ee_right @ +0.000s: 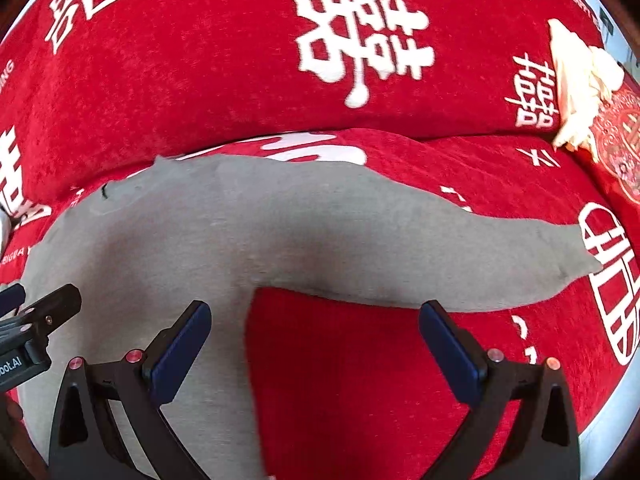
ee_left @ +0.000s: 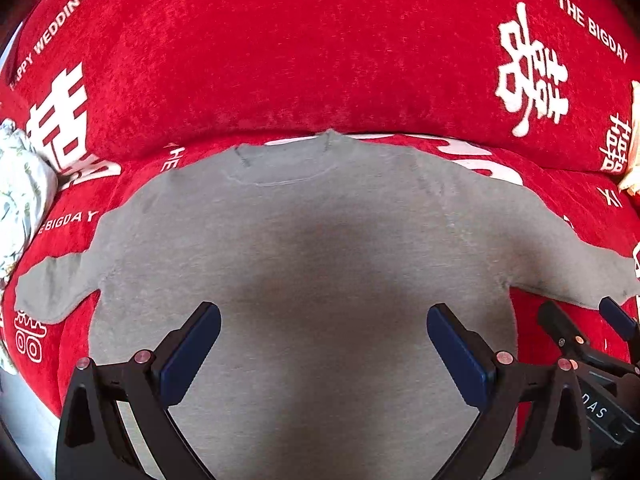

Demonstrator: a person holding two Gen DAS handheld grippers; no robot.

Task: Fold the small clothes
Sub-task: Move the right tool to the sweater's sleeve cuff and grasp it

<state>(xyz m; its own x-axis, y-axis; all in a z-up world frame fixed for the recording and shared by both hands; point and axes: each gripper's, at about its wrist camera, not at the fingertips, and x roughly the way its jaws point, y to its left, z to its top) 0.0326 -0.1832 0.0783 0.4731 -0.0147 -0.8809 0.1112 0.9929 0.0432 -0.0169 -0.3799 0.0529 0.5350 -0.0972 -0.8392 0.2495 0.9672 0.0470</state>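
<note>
A small grey long-sleeved top (ee_left: 320,232) lies flat, collar away from me, sleeves spread to both sides, on a red sofa cover. My left gripper (ee_left: 324,320) is open and empty, hovering over the top's lower body. My right gripper (ee_right: 314,318) is open and empty, above the red cover just below the top's right sleeve (ee_right: 460,256) and beside its side seam. The right gripper also shows in the left wrist view (ee_left: 584,316) at the right edge. The left gripper's tips show at the left edge of the right wrist view (ee_right: 36,296).
The red sofa cover (ee_left: 280,60) with white wedding characters rises into a backrest behind the top. A white floral cloth (ee_left: 20,196) lies at the left. A cream cloth (ee_right: 576,80) and a red patterned cushion (ee_right: 620,148) sit at the right.
</note>
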